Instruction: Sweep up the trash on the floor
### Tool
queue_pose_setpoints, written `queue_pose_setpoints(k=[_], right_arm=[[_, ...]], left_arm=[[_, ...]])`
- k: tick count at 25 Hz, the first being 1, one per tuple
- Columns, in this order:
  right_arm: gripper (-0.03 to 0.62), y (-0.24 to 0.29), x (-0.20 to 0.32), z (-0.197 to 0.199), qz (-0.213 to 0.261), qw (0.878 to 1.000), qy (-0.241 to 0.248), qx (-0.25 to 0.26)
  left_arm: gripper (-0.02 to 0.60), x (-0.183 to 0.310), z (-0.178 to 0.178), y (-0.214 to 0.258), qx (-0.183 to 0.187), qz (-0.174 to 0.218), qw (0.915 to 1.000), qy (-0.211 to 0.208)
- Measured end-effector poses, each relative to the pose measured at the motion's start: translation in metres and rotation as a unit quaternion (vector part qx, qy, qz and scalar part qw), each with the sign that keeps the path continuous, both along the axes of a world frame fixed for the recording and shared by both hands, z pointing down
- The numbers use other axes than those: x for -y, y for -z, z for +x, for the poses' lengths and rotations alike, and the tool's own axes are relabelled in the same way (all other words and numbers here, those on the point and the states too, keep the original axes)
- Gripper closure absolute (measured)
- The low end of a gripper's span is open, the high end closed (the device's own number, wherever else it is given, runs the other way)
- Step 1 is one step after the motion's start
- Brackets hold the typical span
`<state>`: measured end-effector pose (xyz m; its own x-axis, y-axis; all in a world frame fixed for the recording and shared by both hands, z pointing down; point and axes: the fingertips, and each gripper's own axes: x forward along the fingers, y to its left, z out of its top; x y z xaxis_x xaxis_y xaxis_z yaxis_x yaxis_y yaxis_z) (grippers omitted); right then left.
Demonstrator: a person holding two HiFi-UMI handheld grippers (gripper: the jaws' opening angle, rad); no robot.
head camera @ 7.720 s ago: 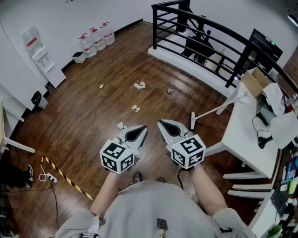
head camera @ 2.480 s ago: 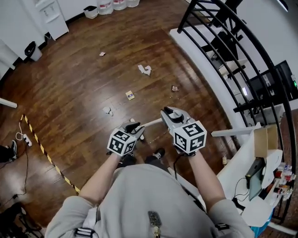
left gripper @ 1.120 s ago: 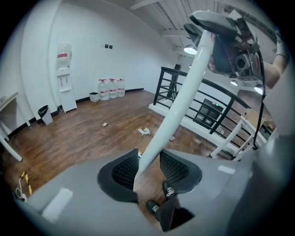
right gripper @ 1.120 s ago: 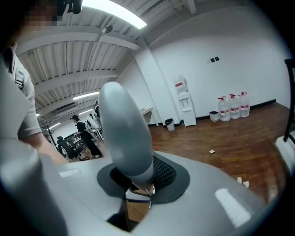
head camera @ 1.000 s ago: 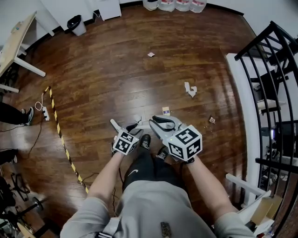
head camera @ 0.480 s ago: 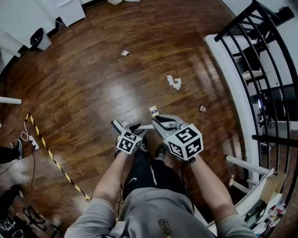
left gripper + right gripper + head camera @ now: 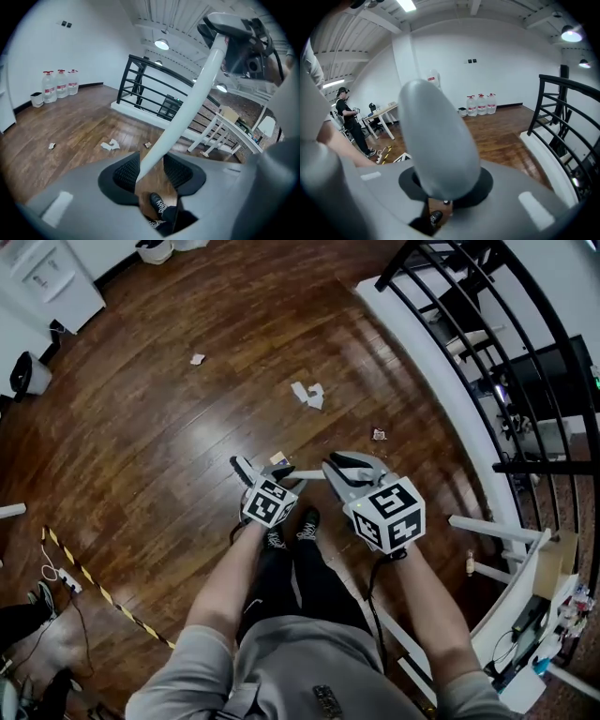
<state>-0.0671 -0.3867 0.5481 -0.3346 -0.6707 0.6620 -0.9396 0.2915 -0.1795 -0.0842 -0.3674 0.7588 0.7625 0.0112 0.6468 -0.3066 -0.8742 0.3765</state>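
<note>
Head view has us standing on the wooden floor (image 7: 187, 446) with the broom pole (image 7: 305, 474) running between our two claws. We judge the step in hand to be readying the broom. The broom head is out of sight in every view, and no litter looks gathered yet. Our right claw (image 7: 352, 463) is clamped on the grey handle grip (image 7: 436, 140) at the pole's top. Our left claw (image 7: 262, 470) stands wide; the white pole passes between its jaws and leans on one pad, with a gap at the other.

The trash lies ahead of us. A crumpled white paper (image 7: 307, 395) sits in the middle, and a small brown scrap (image 7: 379, 434) lies to its right near the white ledge (image 7: 422, 362). A small white scrap (image 7: 197, 359) is far left, and a little card (image 7: 278, 458) lies just beyond the left claw.

Next, we think, the left claw must close on the pole. Then the broom head can go down beyond the paper and draw the pieces together.

The black railing (image 7: 469, 324) on the ledge at right could catch the long pole. Our shoes (image 7: 307, 518) are directly below the claws. The yellow-and-black tape (image 7: 94, 592) at near left is well apart from the litter. A white desk (image 7: 506, 667) with a cardboard box (image 7: 561, 563) stands at near right. Water jugs (image 7: 58, 84) line the far wall, and another person (image 7: 347, 122) stands far off.
</note>
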Motion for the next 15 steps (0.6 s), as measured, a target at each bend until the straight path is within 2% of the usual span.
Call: queue_pose_setpoints(k=[10, 15], right_arm=[[0.533, 0.013, -0.003, 0.123, 0.019, 0.995, -0.092, -0.032], [0.533, 0.023, -0.002, 0.17, 0.021, 0.992, -0.113, -0.044]], left_arm=[[0.42, 0.008, 0.137, 0.01, -0.024, 0.015, 0.9956, -0.089], [0.42, 0.007, 0.196, 0.02, -0.022, 0.017, 0.9909, -0.132]])
